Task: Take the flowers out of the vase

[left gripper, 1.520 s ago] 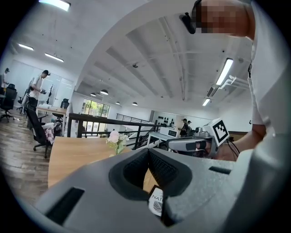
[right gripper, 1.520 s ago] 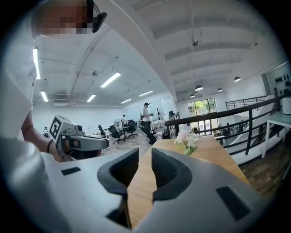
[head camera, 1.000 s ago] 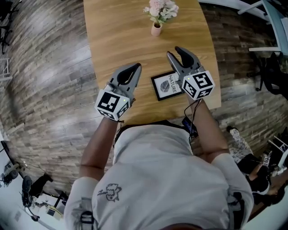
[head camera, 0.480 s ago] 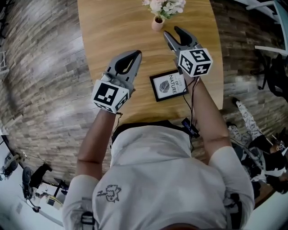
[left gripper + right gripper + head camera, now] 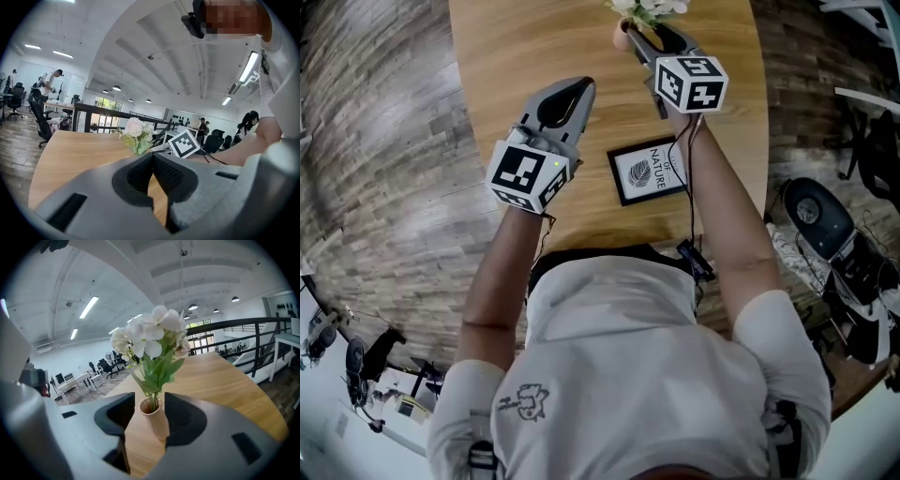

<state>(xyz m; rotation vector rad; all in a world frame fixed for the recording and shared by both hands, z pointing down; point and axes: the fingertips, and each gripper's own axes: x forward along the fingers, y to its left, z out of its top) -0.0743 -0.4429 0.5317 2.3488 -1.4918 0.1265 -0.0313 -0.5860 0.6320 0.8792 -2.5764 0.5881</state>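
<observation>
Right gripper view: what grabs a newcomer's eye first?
The white flowers in a small pink vase, dead centre on the table, with the right gripper open, one jaw on either side of the vase. In the head view, the left gripper hangs shut over the table, beside a framed card.

I saw a long light-oak wooden table [image 5: 506, 56] with a rounded edge, standing on a grey-brown plank floor [image 5: 375, 141]. Two things sat directly on its top. A small ribbed pinkish-beige vase [image 5: 156, 420] stood upright toward the far end. A black-framed white picture with a leaf print [image 5: 649, 171] lay flat near the person's edge, slightly askew, well apart from the vase.
</observation>
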